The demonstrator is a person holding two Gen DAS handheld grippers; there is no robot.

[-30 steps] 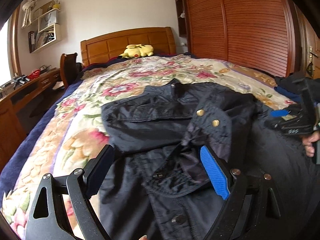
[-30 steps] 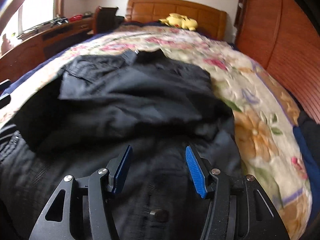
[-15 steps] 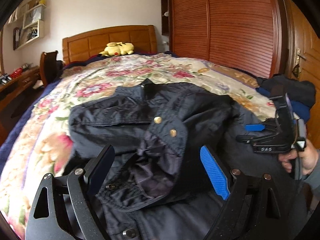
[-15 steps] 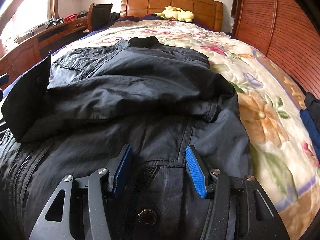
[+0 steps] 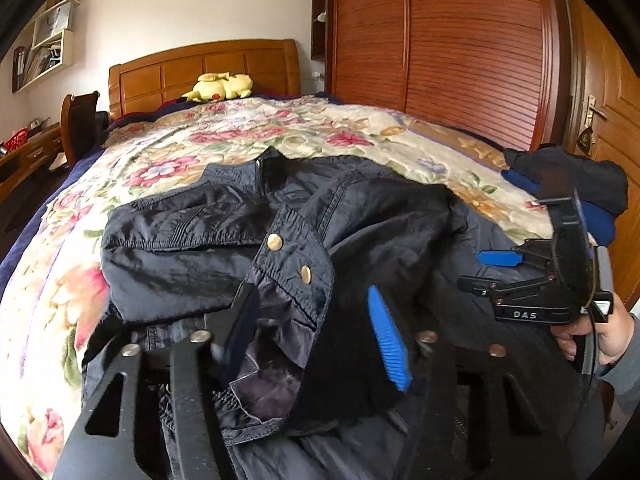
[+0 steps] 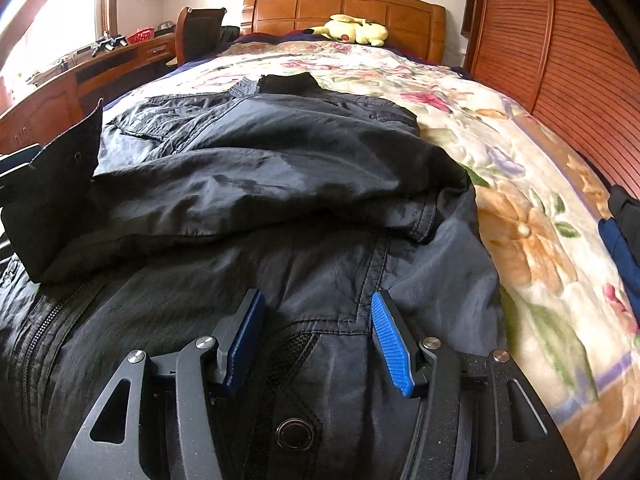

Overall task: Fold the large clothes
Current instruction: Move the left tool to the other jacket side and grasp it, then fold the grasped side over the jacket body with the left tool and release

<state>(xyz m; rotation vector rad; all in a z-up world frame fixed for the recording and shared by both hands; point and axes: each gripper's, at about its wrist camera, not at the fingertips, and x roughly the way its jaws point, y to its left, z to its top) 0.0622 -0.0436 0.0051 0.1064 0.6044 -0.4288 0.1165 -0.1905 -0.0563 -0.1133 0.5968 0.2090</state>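
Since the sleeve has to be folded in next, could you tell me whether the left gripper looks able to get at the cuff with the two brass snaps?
Probably yes: the left gripper is open, and the cuff lies between its fingers with nothing covering it.

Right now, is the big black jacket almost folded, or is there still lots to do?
Just started. Done: one sleeve already lies folded across the jacket on the floral bedspread. In hand: the left gripper has its open jaws around the snap-button cuff, and the right gripper hovers open over the hem. Left: the body is not yet folded, so most folds remain.
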